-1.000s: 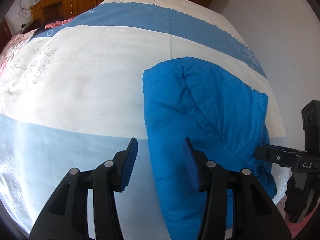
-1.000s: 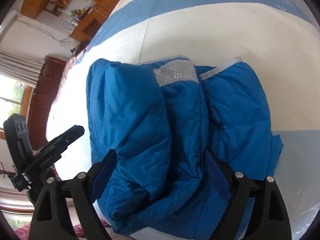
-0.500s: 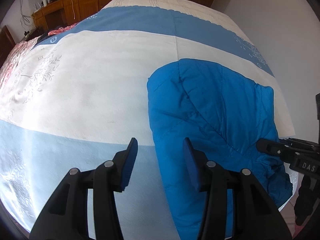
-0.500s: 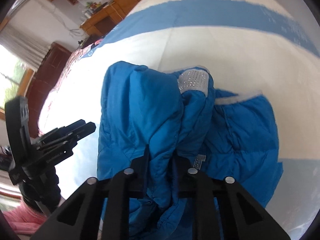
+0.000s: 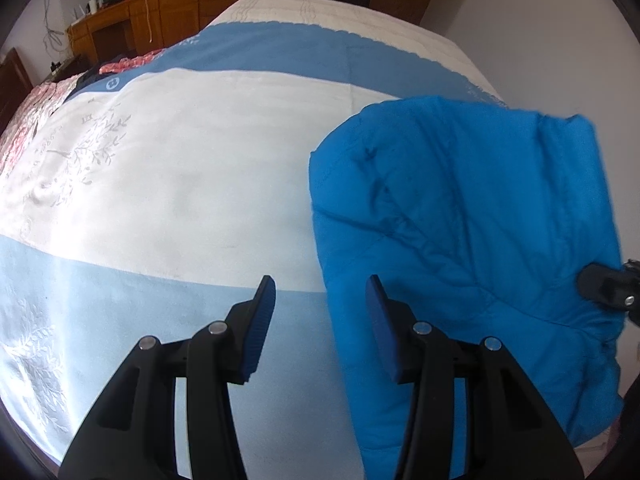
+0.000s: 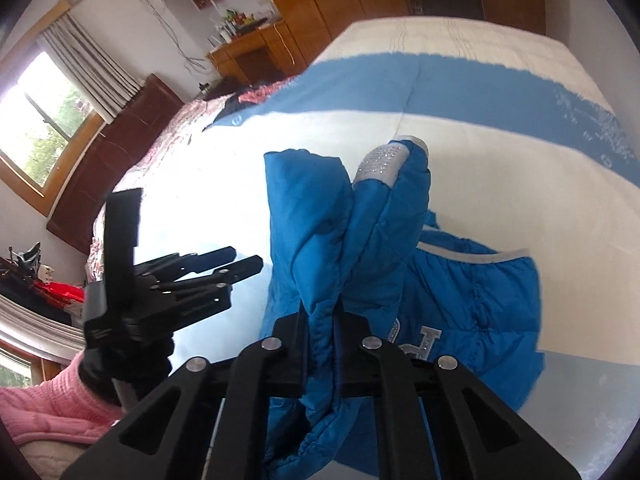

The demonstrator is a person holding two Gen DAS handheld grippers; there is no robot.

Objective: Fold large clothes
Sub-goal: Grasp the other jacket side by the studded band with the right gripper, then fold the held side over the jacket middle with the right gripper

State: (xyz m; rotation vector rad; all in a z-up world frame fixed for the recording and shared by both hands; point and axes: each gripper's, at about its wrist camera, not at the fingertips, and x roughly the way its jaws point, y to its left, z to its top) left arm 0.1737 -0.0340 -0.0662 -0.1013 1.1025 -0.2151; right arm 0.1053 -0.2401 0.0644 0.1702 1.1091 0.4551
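A bright blue padded jacket [image 5: 460, 220] lies folded on the right side of the bed. My right gripper [image 6: 322, 316] has a thick fold of the jacket [image 6: 312, 220] between its pads; the jaws are closing on it and hold it raised off the bed. A silver sparkly cuff [image 6: 382, 164] tops the raised fold. The rest of the jacket, with white lettering, lies flat below. My left gripper [image 5: 320, 320] hovers open just left of the jacket's edge with nothing between its fingers. It also shows at the left in the right wrist view [image 6: 246, 260].
The bed [image 5: 180, 160] has a white and blue striped cover, with a pink patterned quilt [image 5: 24, 120] at its far left. Wooden cabinets [image 5: 120, 28] stand behind it. A white wall [image 5: 540, 40] runs along the bed's right side. A pink sleeve [image 6: 52, 408] holds the left gripper.
My right gripper went from wide open around the jacket to closed on a fold of it, then rose and rolled, lifting the fold. The left gripper stayed in place.
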